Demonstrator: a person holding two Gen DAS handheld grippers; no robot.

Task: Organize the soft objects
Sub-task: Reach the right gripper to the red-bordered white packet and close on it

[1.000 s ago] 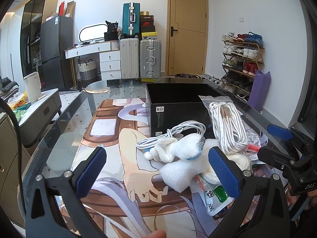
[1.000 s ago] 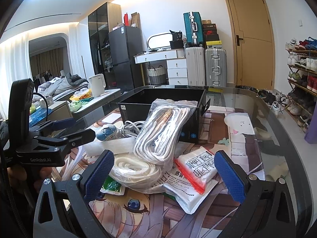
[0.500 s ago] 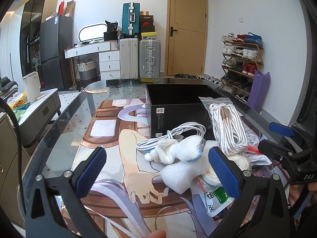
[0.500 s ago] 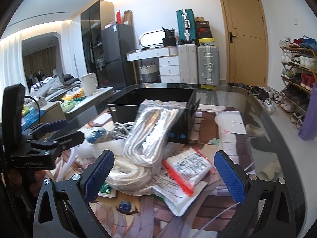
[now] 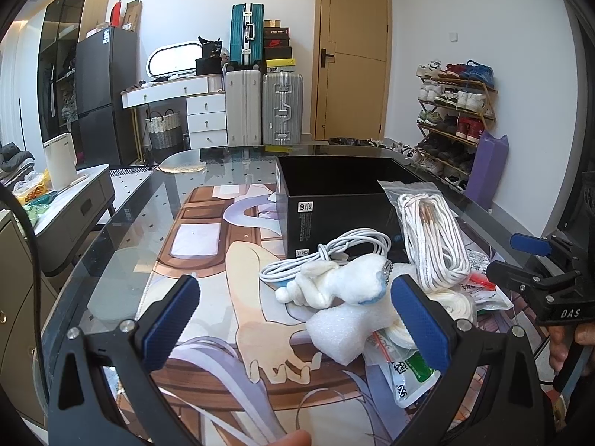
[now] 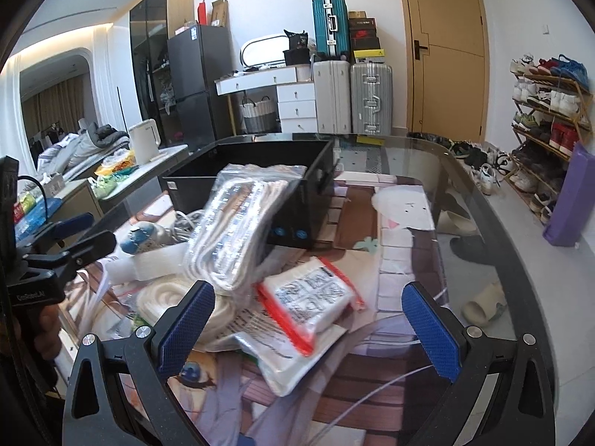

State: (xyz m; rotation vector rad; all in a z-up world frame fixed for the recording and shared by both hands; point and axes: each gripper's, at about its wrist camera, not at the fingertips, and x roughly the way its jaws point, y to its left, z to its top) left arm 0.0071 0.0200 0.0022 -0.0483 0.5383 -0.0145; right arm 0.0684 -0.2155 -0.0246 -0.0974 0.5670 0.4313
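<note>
Left wrist view: left gripper (image 5: 293, 319) spread wide, holding nothing. Plush toy (image 5: 334, 284) lies on foam block (image 5: 349, 329), long axis left-right, before the black box (image 5: 334, 200).

Right wrist view: right gripper (image 6: 308, 327) spread wide, holding nothing. Bagged rope (image 6: 234, 230) leans lengthwise toward the box, tilted.

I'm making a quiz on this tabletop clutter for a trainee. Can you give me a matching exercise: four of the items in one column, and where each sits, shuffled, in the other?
Items
1. plush toy
2. bagged white rope
3. foam block
4. red-edged packet

Places
A. propped upright against the black box
B. lying on the foam block, in front of the coiled white cable
C. under the plush toy, at the near edge of the pile
D. between the open fingers of the right gripper

Pairs: 1-B, 2-A, 3-C, 4-D
</note>
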